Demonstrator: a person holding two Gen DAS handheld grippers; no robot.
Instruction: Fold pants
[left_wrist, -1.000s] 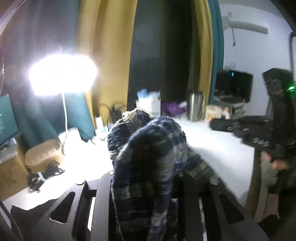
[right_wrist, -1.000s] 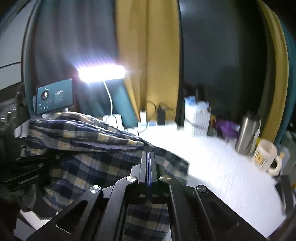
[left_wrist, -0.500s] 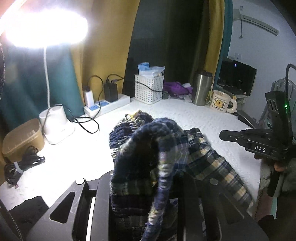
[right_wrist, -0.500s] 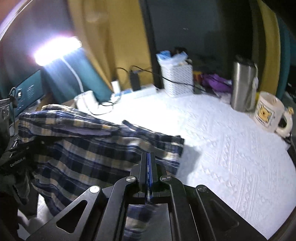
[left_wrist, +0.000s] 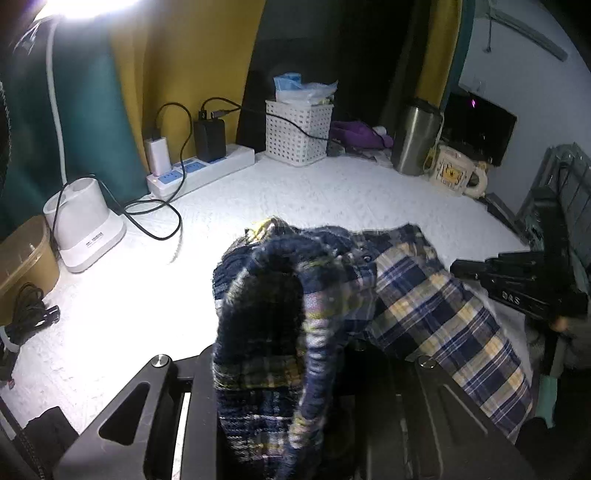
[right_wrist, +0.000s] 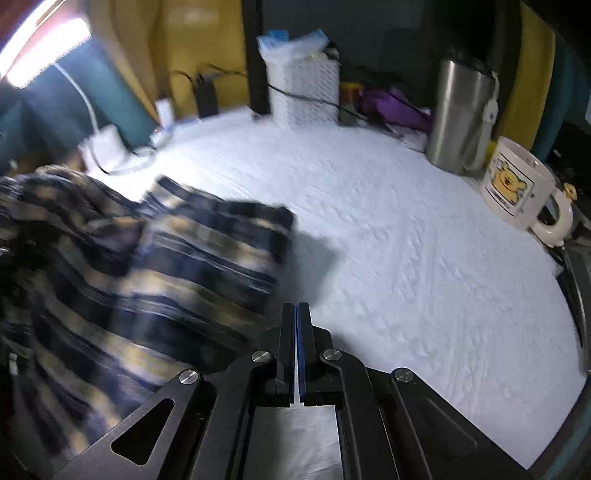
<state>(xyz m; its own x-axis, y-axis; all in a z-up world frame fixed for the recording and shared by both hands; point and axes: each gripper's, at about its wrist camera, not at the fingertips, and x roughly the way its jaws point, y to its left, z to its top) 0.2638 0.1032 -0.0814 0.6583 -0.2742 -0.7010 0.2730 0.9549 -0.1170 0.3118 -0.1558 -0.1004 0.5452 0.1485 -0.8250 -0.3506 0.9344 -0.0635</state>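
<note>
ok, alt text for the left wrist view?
The left gripper is shut on a bunched fold of plaid pants above a white tablecloth. The right gripper reaches in from the right; basket, tumbler and mug stand behind.

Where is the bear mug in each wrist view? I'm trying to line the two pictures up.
Left wrist view: the bear mug stands at the far right of the white table, just right of the steel tumbler.
Right wrist view: the bear mug is at the right edge, larger, again right of the tumbler.
Shared landmark: the white basket at the back.
</note>
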